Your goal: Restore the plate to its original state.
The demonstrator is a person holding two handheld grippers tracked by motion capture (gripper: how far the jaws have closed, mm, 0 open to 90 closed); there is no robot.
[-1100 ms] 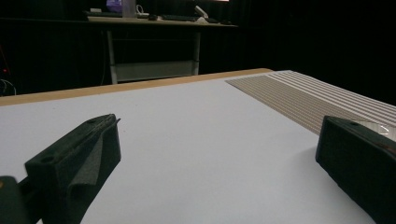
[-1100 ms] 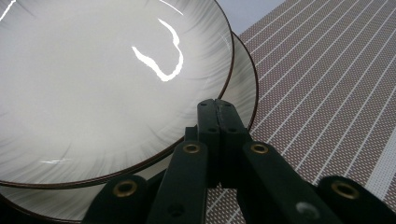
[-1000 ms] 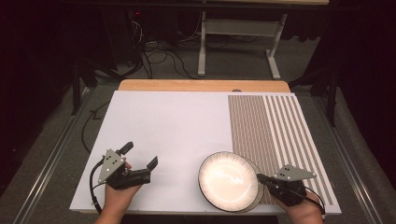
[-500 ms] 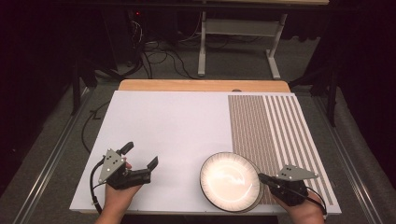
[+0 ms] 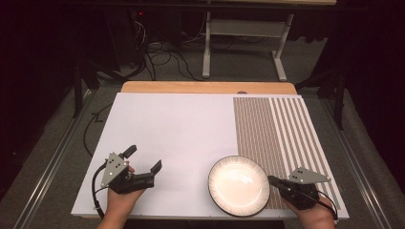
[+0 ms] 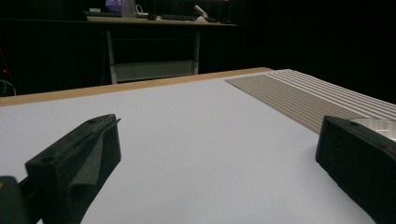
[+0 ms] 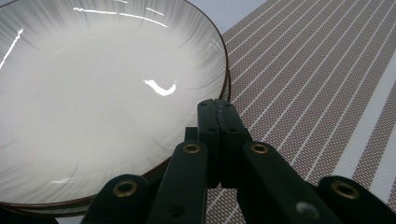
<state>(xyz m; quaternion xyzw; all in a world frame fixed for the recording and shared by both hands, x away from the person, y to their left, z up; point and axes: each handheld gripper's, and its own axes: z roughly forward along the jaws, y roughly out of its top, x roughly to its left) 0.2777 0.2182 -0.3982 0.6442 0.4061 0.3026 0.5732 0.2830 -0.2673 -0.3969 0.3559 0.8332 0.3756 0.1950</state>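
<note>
A white plate [image 5: 239, 185] with a dark rim lies flat near the front edge of the table, partly on the striped mat [image 5: 277, 129]. My right gripper [image 5: 271, 180] is shut, its jaws pressed together with nothing between them. In the right gripper view its closed tips [image 7: 218, 105] sit at the right rim of the plate [image 7: 93, 93]. My left gripper [image 5: 143, 158] rests at the front left of the white board [image 5: 181, 129], open wide and holding nothing. In the left gripper view the left gripper [image 6: 219, 130] frames bare board, and a sliver of the plate [image 6: 378, 125] shows at the right.
A wooden table edge [image 5: 205, 87] runs along the back of the board. Beyond it the floor holds cables [image 5: 157, 57] and a metal stand [image 5: 243, 47]. Metal rails [image 5: 43, 176] run along both sides of the table.
The plate has shifted very slightly to the right. Both hands have stayed where they were.
</note>
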